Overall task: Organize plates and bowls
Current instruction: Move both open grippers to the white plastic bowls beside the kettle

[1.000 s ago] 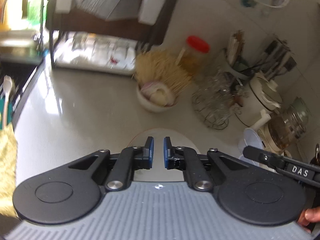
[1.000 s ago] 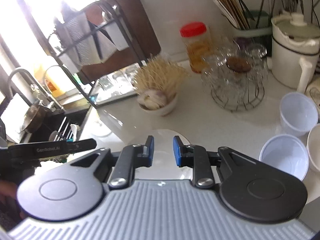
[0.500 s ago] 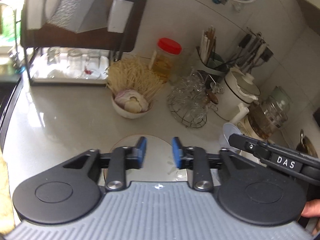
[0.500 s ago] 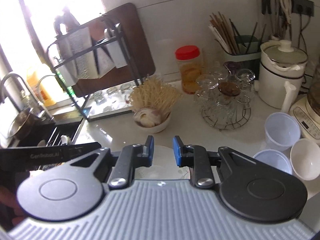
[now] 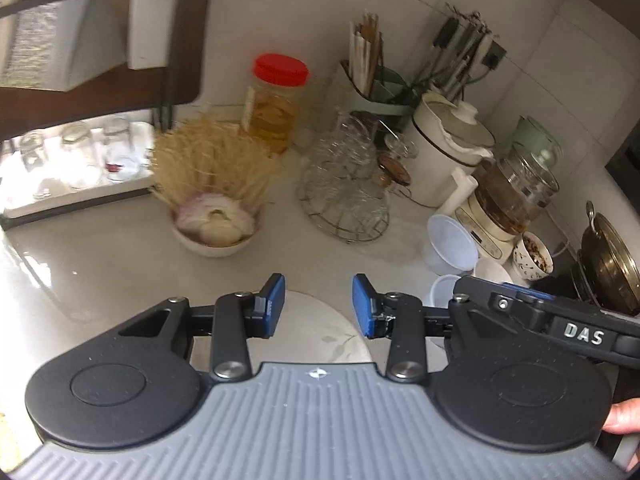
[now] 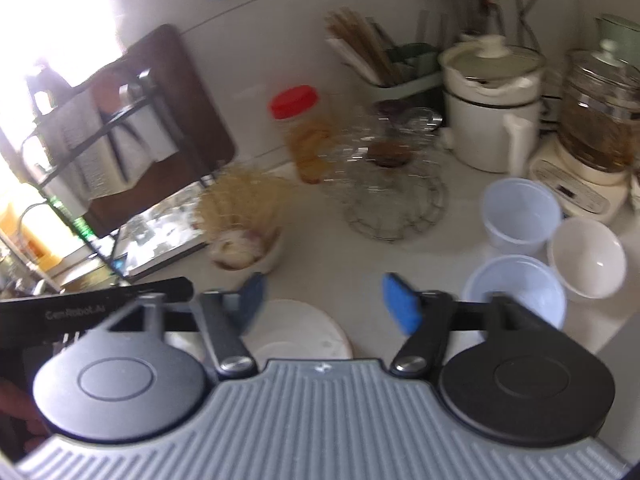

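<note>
On the counter [image 5: 100, 264] the plate [image 5: 316, 336] lies flat beneath both grippers' spreading, empty fingers [image 5: 274, 304].

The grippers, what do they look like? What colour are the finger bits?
Both look alike. The left gripper and right gripper have black linkage arms with silver pivot screws, two round black discs, a ribbed grey body, and blue pads on the fingertips. White lettering marks each one's black side.
</note>
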A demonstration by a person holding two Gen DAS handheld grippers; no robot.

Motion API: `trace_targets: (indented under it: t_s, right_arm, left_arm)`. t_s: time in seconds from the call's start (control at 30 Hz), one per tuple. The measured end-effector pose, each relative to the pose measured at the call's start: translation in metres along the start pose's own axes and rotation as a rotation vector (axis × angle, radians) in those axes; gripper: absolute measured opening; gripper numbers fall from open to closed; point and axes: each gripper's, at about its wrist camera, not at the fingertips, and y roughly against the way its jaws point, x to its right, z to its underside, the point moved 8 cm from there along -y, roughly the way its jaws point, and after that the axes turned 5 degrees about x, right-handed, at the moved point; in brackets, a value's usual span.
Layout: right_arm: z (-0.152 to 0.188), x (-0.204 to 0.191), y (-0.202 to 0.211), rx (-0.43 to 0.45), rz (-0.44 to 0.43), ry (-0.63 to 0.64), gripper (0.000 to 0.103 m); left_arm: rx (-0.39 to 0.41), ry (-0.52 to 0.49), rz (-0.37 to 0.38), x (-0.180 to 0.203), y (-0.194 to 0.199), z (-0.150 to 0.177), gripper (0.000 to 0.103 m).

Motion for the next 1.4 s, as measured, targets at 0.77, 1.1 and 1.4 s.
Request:
trace_targets:
  t_s: [0.77, 1.1, 1.4]
  right_arm:
    - [0.026, 0.138, -0.021, -0.146, 0.012, -0.142, 0.075]
    - [0.043, 0.188, -0.042, -0.149, 0.125, -0.223, 0.054]
    - [0.066, 0.218, -0.061, -0.172, 0.115, -0.231, 0.043]
  left_arm:
    - [-0.240, 0.007, -0.020, 0.096, -0.132, 0.062, 0.042]
    - [-0.255, 0.009, 0.055, 0.122, -0.180, 0.072, 0.042]
    - [-0.217, 0.016, 0.048, 0.133, -0.207, 0.075, 0.038]
